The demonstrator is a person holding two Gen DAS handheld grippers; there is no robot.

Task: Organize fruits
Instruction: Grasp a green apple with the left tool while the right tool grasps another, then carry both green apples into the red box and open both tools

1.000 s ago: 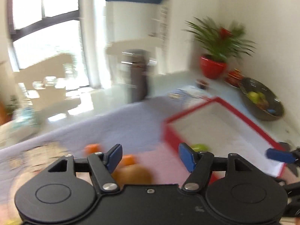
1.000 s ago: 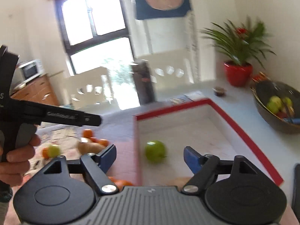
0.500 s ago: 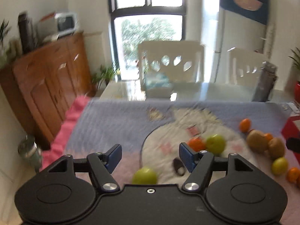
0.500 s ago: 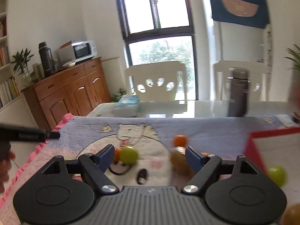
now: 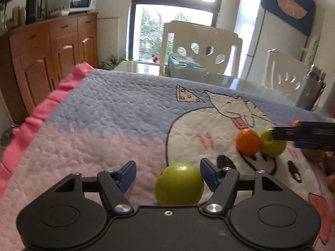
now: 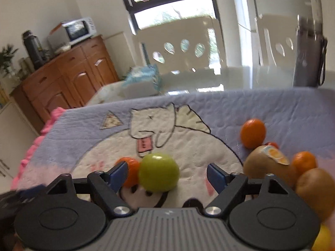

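1. The left gripper [image 5: 167, 175] has its jaws wide, and a round, smooth green apple [image 5: 179, 185] lies on the fleece blanket [image 5: 100, 129] between them, close to the right-hand blue pad; I cannot tell whether that pad touches it.
2. The right gripper [image 6: 166, 174] also has its jaws wide, and a second glossy green apple [image 6: 158, 172] lies between them, nearer the left pad, with clear space to the right pad.
3. A small orange mandarin [image 6: 130, 173] touches this second apple on its left, partly behind the left blue pad.
4. Toward the blanket's right edge lie a brown kiwi with an orange sticker [image 6: 267, 166], a larger brownish fruit [image 6: 314, 190], and more orange mandarins [image 6: 252, 132].
5. The blanket, lilac and pink with a white cartoon animal and a pink frilled left edge, covers the tabletop [image 6: 209, 81].
6. At the tabletop's far edge stand a grey metal bottle [image 6: 308, 56] and a light blue packet [image 6: 144, 79].
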